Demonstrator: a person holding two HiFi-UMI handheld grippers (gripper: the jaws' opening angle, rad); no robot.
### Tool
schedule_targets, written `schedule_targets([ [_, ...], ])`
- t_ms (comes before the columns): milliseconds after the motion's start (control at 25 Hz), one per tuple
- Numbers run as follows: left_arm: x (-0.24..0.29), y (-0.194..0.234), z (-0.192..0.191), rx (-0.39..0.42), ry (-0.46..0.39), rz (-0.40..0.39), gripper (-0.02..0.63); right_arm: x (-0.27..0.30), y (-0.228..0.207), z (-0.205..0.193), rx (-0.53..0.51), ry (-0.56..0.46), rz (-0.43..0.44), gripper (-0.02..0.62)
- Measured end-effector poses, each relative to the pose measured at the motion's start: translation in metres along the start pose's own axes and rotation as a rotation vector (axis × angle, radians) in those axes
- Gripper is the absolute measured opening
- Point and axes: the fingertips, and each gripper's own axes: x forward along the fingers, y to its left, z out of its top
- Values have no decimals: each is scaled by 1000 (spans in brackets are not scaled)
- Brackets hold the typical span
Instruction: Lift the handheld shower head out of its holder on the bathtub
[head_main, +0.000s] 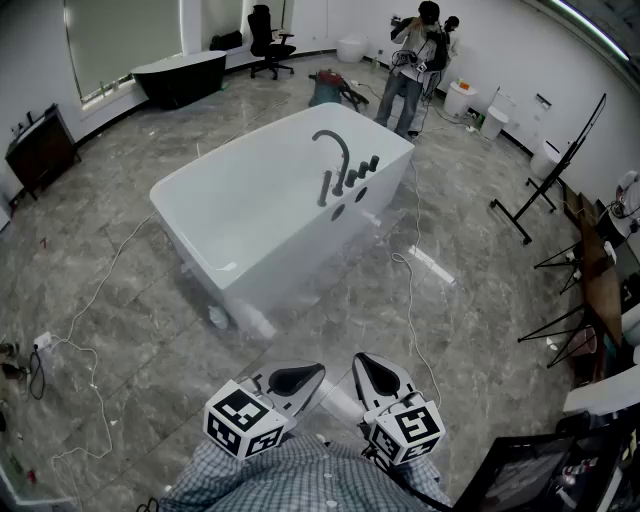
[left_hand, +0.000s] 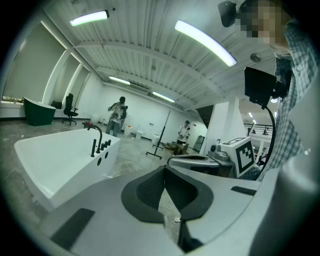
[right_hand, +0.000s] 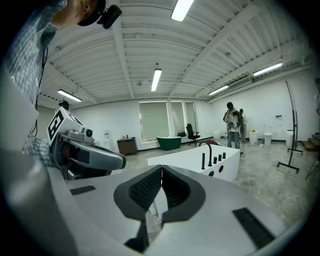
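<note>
Fingers (left_hand: 150, 192) of left gripper (head_main: 320, 370) and right gripper (head_main: 357, 359) meet, holding nothing, well apart from bathtub (head_main: 260, 262) bearing shower head (head_main: 325, 187)

The grey marble-patterned tile floor (head_main: 130, 290) bears a white rectangular bathtub (head_main: 290, 265). Thin white cables (head_main: 409, 298) trail beside it. A black oval bathtub (head_main: 180, 76) and a black office chair (head_main: 268, 42) stand well apart.

Office chair (head_main: 270, 40), dark tub (head_main: 180, 78), possibly a toilet (head_main: 352, 48)
</note>
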Motion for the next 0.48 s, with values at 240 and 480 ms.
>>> schedule_targets([
  [240,4,-1,-6,7,5,-1,-1,-1,-3,-3,-1,-10,-1,17],
  [480,3,-9,-8,2,4,5,-2,-11,-5,-3,3,-13,-8,17],
])
